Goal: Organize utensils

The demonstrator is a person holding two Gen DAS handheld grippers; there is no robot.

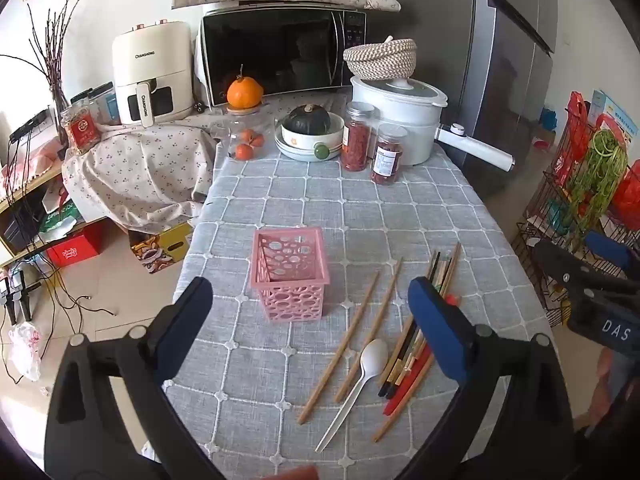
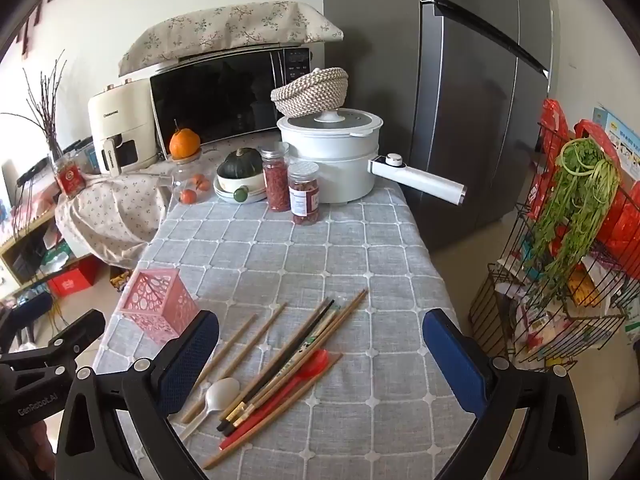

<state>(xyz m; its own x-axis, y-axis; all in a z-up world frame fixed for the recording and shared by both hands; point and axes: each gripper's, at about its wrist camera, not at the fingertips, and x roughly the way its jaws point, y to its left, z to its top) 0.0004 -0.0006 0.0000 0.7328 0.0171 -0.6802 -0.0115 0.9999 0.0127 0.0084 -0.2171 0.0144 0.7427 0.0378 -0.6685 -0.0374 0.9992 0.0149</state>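
A pink perforated utensil holder (image 1: pixel 289 274) stands upright and empty on the grey checked tablecloth; it also shows in the right wrist view (image 2: pixel 157 310). To its right lie two wooden chopsticks (image 1: pixel 352 338), a white plastic spoon (image 1: pixel 362 374), a bundle of mixed chopsticks (image 1: pixel 416 334) and a red spoon (image 2: pixel 298 382). In the right wrist view the chopsticks (image 2: pixel 304 344) and white spoon (image 2: pixel 218 396) lie between my fingers. My left gripper (image 1: pixel 312 320) is open and empty, above the table in front of the holder. My right gripper (image 2: pixel 320 354) is open and empty, above the utensils.
At the table's far end stand a white electric pot (image 1: pixel 394 120) with a woven basket on it, two jars (image 1: pixel 372 148), a dish with a squash (image 1: pixel 310 130) and a glass jar with oranges (image 1: pixel 244 136). A wire rack (image 2: pixel 560 280) stands right of the table. A fridge (image 2: pixel 472 100) is behind.
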